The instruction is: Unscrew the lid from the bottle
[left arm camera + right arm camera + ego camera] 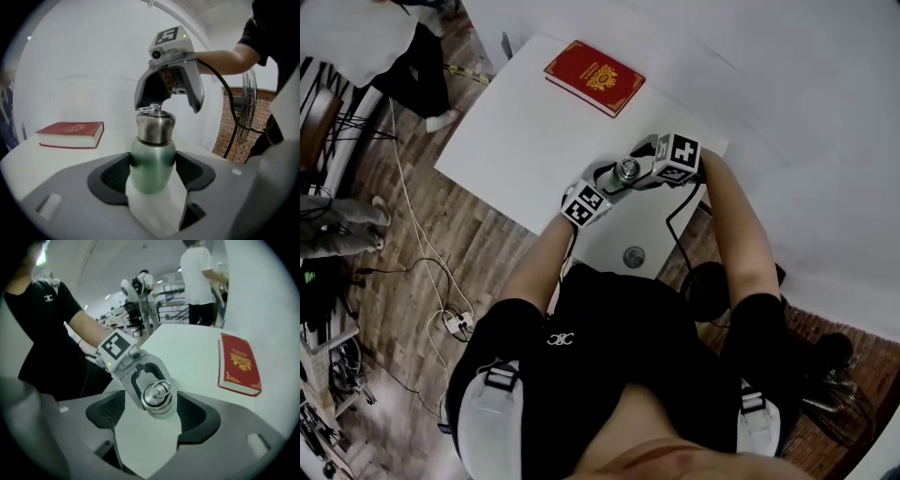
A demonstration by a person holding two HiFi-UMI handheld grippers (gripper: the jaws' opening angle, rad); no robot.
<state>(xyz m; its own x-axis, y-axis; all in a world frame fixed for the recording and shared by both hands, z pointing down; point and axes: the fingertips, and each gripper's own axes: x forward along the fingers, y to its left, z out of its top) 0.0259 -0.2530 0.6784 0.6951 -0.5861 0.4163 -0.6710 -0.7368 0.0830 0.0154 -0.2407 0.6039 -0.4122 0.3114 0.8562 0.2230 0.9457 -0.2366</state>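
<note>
The left gripper [152, 172] is clamped on the green body of the bottle [152, 154], its pads touching both sides, holding it upright over the desk [534, 131] towards its right edge. Whether the base rests on the desk cannot be told. The right gripper [152, 411] points steeply down over the steel lid [157, 394], which has a ring on top; its jaws stand wide apart on either side, with a gap at each pad. A red book [594, 77] lies near the desk's far edge, well apart from the bottle.
</note>
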